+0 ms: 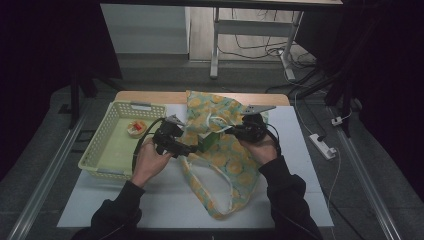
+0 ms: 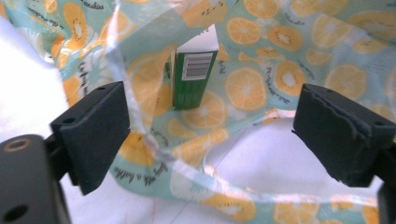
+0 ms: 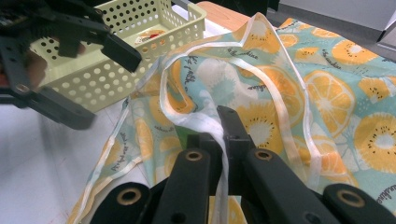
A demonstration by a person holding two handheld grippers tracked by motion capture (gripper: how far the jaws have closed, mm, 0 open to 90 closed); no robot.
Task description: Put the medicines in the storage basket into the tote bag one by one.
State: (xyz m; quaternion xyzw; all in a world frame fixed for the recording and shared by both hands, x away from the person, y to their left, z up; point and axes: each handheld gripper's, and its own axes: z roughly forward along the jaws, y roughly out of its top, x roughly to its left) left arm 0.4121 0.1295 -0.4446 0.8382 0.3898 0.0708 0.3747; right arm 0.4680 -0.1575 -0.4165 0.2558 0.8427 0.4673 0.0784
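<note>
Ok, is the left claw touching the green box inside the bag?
Apart. In the left gripper view the left claw stands open, and the green box sits beyond it in the bag, untouched.

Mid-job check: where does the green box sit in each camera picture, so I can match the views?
High view: the green box sits centre, in the mouth of the fruit-print bag, between the left gripper and the right gripper.
Left gripper view: upper centre, upright inside the bag, barcode facing the camera.
Right gripper view: I can't find it; bag fabric covers that spot.
Shared landmark: the bag's orange-slice print.
</note>
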